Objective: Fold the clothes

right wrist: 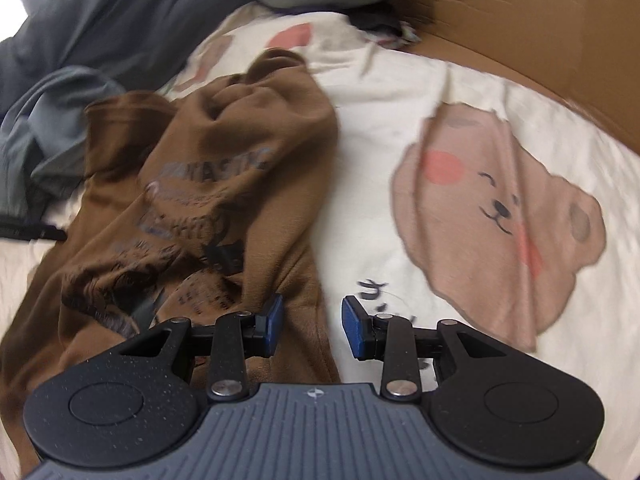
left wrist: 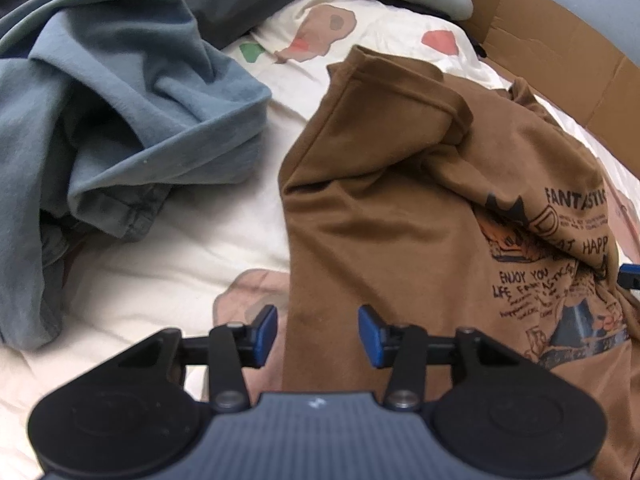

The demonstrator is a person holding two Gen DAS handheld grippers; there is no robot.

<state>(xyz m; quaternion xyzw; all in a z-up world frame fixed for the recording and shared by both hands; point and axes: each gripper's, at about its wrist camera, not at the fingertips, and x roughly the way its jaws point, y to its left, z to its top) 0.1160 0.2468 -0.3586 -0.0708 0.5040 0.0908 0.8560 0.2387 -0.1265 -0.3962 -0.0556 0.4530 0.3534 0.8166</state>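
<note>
My left gripper (left wrist: 317, 334) hangs with its jaws apart and nothing pinched, straddling the near left edge of the brown shirt (left wrist: 384, 216). My right gripper (right wrist: 313, 326) is likewise parted and empty over the shirt's near right edge, one blue pad above brown cloth, the other above the sheet (right wrist: 400, 112).

I judge this as the start of a fold: the shirt is still rumpled, not yet spread flat. Next I need to nip each near edge and draw the cloth taut and square before folding.

The shirt is soft, matte knit, bunched into thick ridges, its printed lettering buckled across the creases. It lies on the sheet, which is cream, faintly wrinkled, with a pale bear print (right wrist: 500, 216) right of the shirt. Left of the shirt sits a crumpled grey-blue garment (left wrist: 120, 120), heavier and deeply folded. Beyond the shirt, stiff brown cardboard (left wrist: 560, 52) stands at the sheet's far edge.
</note>
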